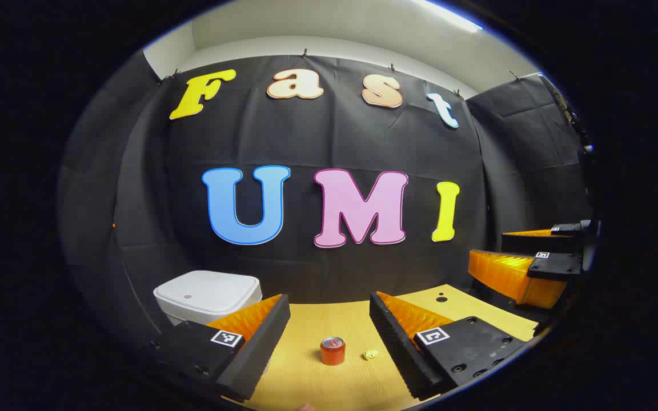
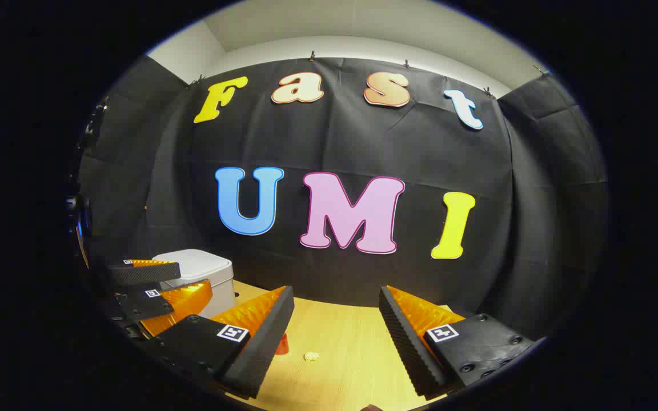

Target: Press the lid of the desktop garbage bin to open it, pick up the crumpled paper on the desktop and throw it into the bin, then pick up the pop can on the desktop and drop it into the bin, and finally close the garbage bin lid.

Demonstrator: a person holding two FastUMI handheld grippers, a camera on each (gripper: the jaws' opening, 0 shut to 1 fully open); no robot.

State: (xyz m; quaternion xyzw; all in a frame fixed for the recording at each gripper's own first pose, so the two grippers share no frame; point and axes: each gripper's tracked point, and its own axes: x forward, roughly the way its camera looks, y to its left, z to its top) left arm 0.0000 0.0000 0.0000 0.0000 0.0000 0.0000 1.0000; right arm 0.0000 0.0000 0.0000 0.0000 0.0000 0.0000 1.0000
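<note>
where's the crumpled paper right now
In the left gripper view the crumpled paper lies on the table, just right of the pop can.

A ceiling light strip (image 1: 446,14) is glaring white at the top of the left gripper view. The tabletop (image 1: 312,337) is glowing warm and bright, the cloth wall is staying dim. Edges are bending and darkening; the centre is looking sharp.
</note>
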